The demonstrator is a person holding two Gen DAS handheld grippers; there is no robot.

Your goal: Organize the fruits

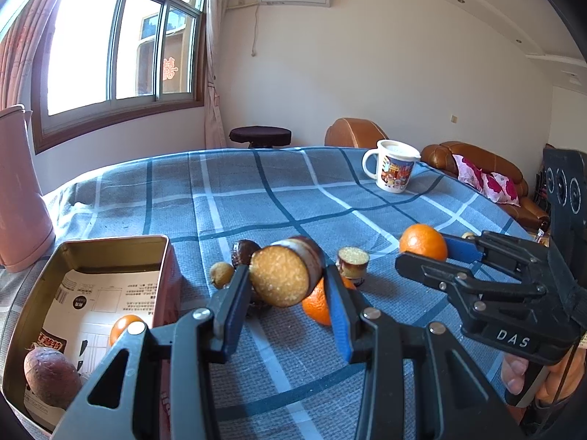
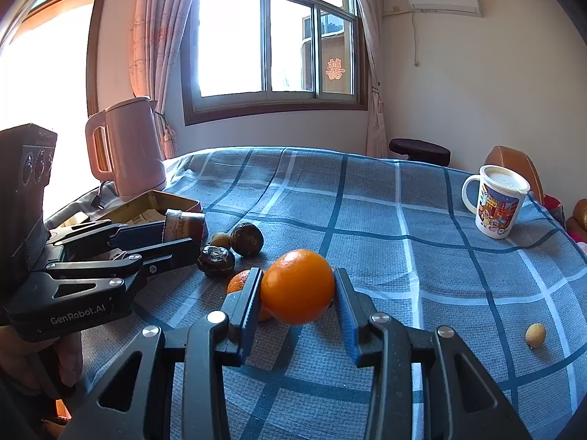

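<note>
left gripper [image 1: 286, 280] — sugarcane piece [image 1: 284, 275] (aloft) | right gripper [image 2: 298, 288] — orange [image 2: 298, 286]

"das" is printed on the right tongs [image 1: 422, 256]; "genrobot.ai" on the left tongs [image 2: 183, 234].

Matt checked cloth [image 1: 279, 190] covered the table; left of the left gripper [image 1: 286, 286], the tin [image 1: 110, 245] looked glossy metal.

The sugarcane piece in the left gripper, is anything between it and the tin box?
Nothing visible. The sugarcane piece is held clear of the table in the left gripper, and the tin box sits open just left of it, with only its near wall to clear.
</note>
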